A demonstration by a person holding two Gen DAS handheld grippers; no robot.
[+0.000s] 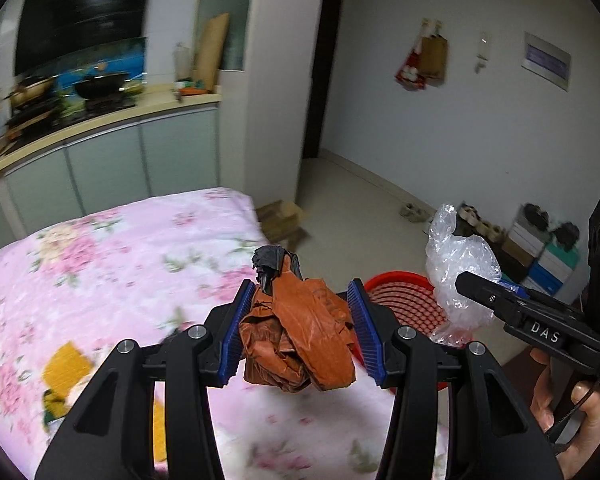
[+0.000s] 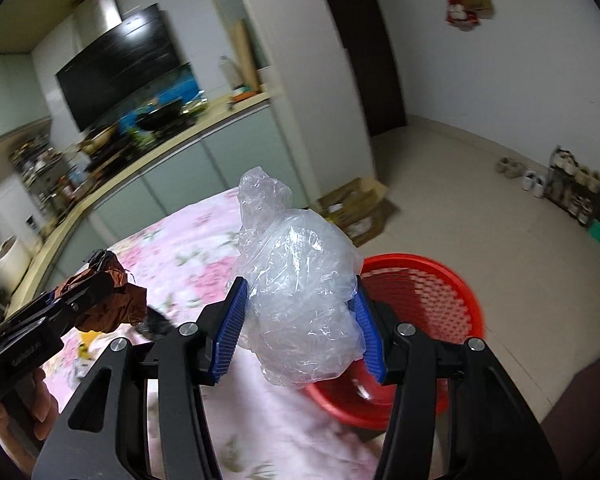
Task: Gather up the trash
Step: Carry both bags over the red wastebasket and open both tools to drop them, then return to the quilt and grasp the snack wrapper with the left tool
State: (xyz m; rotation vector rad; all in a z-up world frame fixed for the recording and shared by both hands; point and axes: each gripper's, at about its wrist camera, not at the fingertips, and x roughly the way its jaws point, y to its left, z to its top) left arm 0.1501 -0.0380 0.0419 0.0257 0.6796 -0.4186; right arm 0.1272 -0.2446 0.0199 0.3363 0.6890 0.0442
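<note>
My left gripper (image 1: pixel 300 320) is shut on a crumpled orange-brown plastic bag (image 1: pixel 300 336) with a black bit on top, held above the pink floral table cloth (image 1: pixel 120 264). My right gripper (image 2: pixel 300 324) is shut on a crumpled clear plastic bag (image 2: pixel 300 296), held over the table's right edge. A red mesh basket (image 2: pixel 428 300) stands on the floor just beyond the table; it also shows in the left wrist view (image 1: pixel 404 296). In the left wrist view the right gripper (image 1: pixel 484 292) with the clear bag (image 1: pixel 456 264) is to the right. In the right wrist view the left gripper (image 2: pixel 84 296) is at the left.
Yellow scraps (image 1: pixel 64 364) lie on the cloth at the left. A flattened cardboard box (image 2: pixel 356 204) lies on the floor behind the table. A kitchen counter (image 1: pixel 100 120) with pans runs along the back left. Shoes and boxes (image 1: pixel 540 240) line the right wall.
</note>
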